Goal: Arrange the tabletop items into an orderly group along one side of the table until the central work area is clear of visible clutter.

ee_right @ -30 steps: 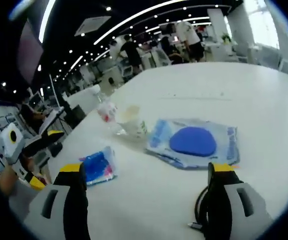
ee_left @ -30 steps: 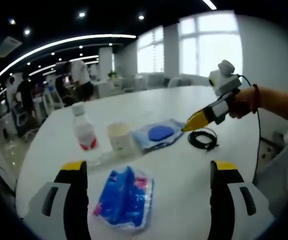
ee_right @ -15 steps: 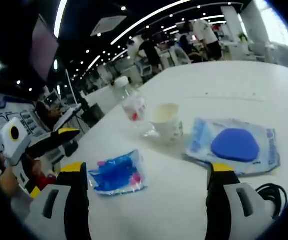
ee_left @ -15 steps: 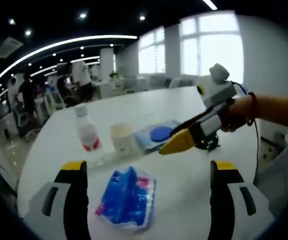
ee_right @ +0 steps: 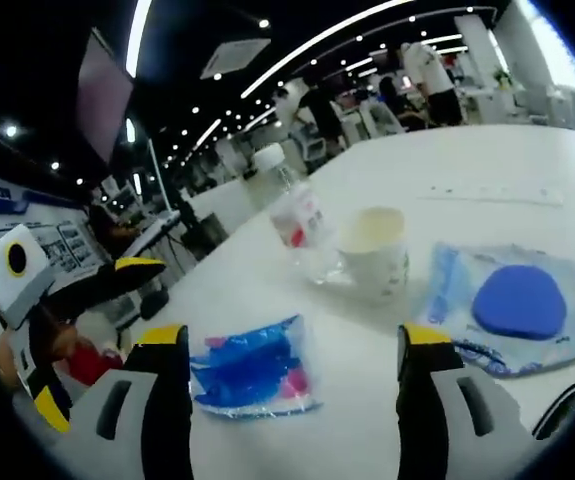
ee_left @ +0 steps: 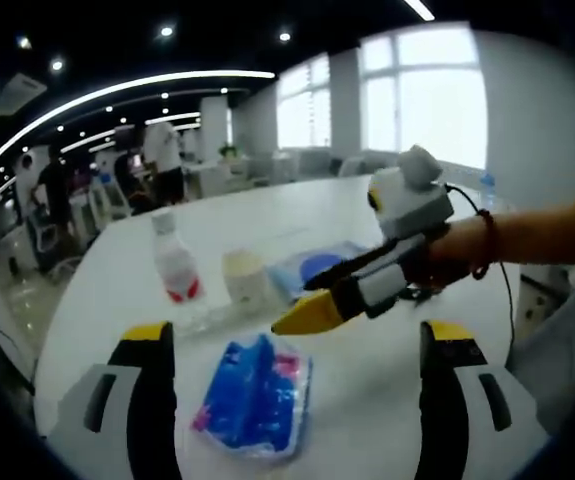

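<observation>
A crumpled blue and pink packet (ee_left: 252, 395) lies on the white table (ee_left: 367, 390) between the jaws of my left gripper (ee_left: 298, 345), which is open. Behind it stand a small bottle with a red label (ee_left: 172, 270) and a paper cup (ee_left: 244, 280), then a flat packet with a blue pad (ee_left: 312, 268). My right gripper (ee_left: 299, 317) reaches in from the right, its yellow tip just above the blue packet's far edge. In the right gripper view the right gripper (ee_right: 292, 340) is open, with the blue packet (ee_right: 252, 370) between its jaws, and the left gripper (ee_right: 132, 270) is at the left.
A clear plastic piece (ee_right: 317, 265) lies beside the bottle (ee_right: 292, 215) and cup (ee_right: 377, 255). The pad packet (ee_right: 522, 305) sits to the right, with a black cable (ee_right: 567, 410) at the lower right edge. People and desks fill the room behind.
My right gripper has swung left across the table, from above the black cable to the blue and pink packet. The left gripper has hardly moved.
</observation>
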`<state>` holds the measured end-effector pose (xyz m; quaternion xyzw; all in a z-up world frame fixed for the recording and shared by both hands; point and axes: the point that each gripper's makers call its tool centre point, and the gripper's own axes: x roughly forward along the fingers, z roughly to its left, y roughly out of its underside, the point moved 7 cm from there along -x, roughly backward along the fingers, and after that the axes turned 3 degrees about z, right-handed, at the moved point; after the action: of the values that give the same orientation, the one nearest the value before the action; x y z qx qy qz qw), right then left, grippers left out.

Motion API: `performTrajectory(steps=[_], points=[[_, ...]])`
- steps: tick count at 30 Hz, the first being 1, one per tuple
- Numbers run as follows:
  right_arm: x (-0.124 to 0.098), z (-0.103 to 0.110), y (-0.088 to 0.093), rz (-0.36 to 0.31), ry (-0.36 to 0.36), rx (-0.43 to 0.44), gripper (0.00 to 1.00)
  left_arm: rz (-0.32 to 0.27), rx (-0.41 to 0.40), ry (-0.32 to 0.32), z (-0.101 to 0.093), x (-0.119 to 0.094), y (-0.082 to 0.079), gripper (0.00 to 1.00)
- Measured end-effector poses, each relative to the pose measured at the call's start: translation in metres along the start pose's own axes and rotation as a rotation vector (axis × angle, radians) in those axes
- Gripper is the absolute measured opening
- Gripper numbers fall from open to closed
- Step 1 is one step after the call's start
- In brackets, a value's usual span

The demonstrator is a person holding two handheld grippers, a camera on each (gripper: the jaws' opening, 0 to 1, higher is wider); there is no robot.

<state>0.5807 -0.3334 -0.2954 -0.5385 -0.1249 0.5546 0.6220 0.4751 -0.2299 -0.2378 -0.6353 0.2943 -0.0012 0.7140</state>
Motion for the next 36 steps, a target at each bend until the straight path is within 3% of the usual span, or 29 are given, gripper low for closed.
performTrajectory(steps=[12, 21, 30, 36], points=[[0.027, 0.001, 0.016, 0.044, -0.003, -0.149, 0.64, 0.011, 0.0, -0.007, 0.002, 0.0, 0.002, 0.99], [0.041, 0.001, 0.016, 0.018, -0.024, -0.167, 0.51, 0.013, -0.005, -0.013, 0.004, -0.001, 0.002, 0.99], [0.052, 0.001, 0.027, 0.048, -0.039, -0.218, 0.4, 0.019, -0.01, -0.015, 0.005, -0.001, 0.003, 0.98], [0.056, 0.001, 0.033, 0.075, -0.028, -0.248, 0.25, 0.021, -0.011, -0.016, 0.006, -0.001, 0.003, 0.98]])
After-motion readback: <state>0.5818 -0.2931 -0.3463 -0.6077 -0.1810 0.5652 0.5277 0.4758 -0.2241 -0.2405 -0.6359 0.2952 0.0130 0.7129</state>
